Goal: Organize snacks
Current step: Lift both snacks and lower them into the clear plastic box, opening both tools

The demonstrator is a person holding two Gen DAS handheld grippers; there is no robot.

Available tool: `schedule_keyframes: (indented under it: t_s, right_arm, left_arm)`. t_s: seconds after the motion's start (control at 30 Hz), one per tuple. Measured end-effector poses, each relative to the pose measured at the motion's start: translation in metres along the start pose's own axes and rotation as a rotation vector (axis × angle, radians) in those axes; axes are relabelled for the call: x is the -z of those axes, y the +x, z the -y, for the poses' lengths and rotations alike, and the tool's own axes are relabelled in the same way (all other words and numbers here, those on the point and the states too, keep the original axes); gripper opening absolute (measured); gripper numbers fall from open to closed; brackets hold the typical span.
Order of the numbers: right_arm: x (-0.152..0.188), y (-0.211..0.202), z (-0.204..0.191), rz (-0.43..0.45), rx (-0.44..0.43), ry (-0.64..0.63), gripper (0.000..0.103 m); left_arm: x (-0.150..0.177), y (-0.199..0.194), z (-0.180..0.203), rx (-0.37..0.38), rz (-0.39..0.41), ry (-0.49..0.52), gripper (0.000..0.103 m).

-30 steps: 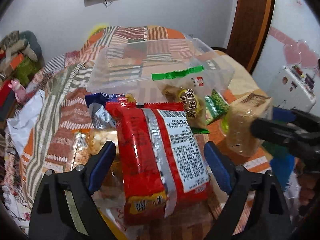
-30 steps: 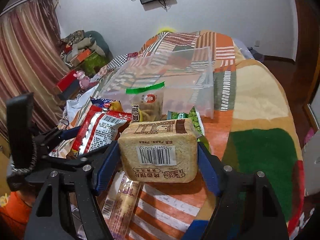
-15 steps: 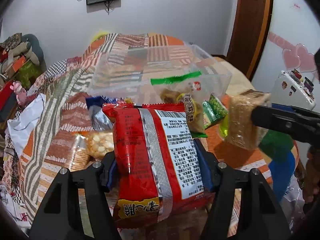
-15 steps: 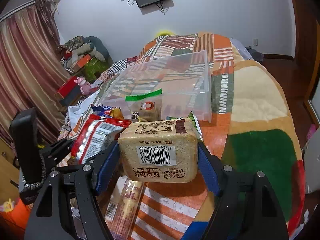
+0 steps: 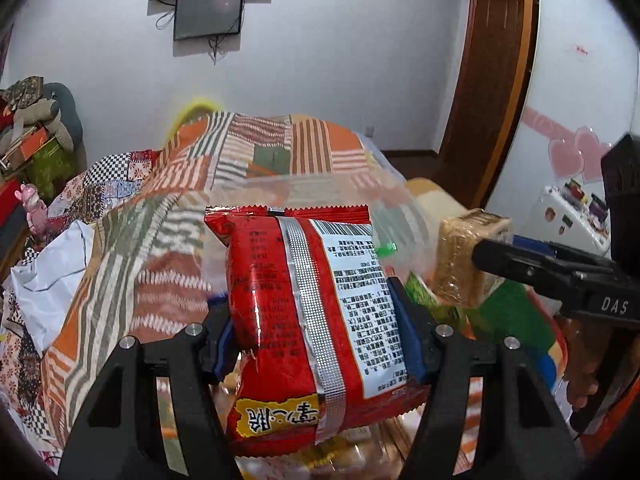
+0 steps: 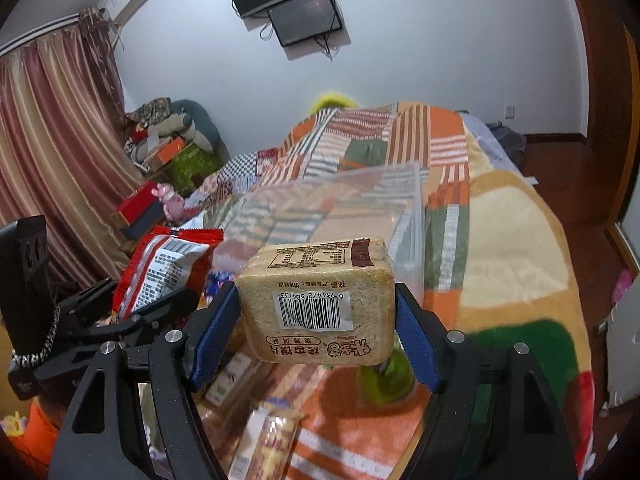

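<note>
Patchwork bedding in orange, green and cream stripes fills a white-walled bedroom, a dark screen mounted at 12 o'clock and striped curtains at 9 o'clock. Left gripper, its blue pads clamped on both sides of a red snack bag, holds the pack clear of the bed; the bag's back shows a silver seam, a barcode and a white panel of small Chinese print, with yellow-backed characters at its lower edge. Right gripper squeezes a wrapped bread loaf between its pads, the barcode sticker reading 6 934472 804733 upside down above red Chinese lettering. "DAS" is printed on the right gripper's body as seen from the left camera. Beyond both items, at 12 o'clock, sits a clear plastic bin. More snack packets lie below the loaf.
</note>
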State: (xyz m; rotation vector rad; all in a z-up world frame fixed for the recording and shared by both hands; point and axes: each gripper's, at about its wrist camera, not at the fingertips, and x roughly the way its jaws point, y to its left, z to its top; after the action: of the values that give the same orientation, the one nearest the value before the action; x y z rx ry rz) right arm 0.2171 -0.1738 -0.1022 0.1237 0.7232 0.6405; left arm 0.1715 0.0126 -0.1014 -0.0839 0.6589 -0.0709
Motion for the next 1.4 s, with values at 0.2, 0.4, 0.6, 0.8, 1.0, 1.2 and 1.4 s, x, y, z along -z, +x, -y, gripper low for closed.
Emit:
schedule_keyframes:
  t_s: [0.2,0.4,0.6,0.8,1.0,1.2,1.4]
  right_arm:
    - [-0.016,0.005,0.003,0.038,0.015,-0.002,0.073]
    - [-0.032,0.015,0.009,0.058,0.032,0.008,0.073]
    - [-0.041,0.035,0.011,0.045,0.054,0.005,0.073]
    - [-0.047,0.056,0.017,-0.003,0.054,0.008,0.073]
    - [-0.046,0.079,0.022,-0.064,0.055,0.001,0.073]
    - [-0.042,0.098,0.021,-0.124,0.066,-0.019,0.073]
    - [-0.038,0.108,0.022,-0.165,0.076,-0.035,0.073]
  left_arm:
    - [-0.026,0.005,-0.011,0.005,0.032,-0.003,0.065]
    - [-0.042,0.025,-0.017,-0.008,0.018,0.010,0.065]
    - [-0.053,0.062,-0.028,-0.042,-0.033,0.012,0.065]
    - [-0.060,0.094,-0.041,-0.058,-0.097,-0.017,0.065]
    - [-0.064,0.120,-0.051,-0.053,-0.159,-0.049,0.065]
    - [-0.061,0.139,-0.052,-0.056,-0.216,-0.046,0.065]
    - [-0.057,0.150,-0.051,-0.048,-0.253,-0.046,0.066]
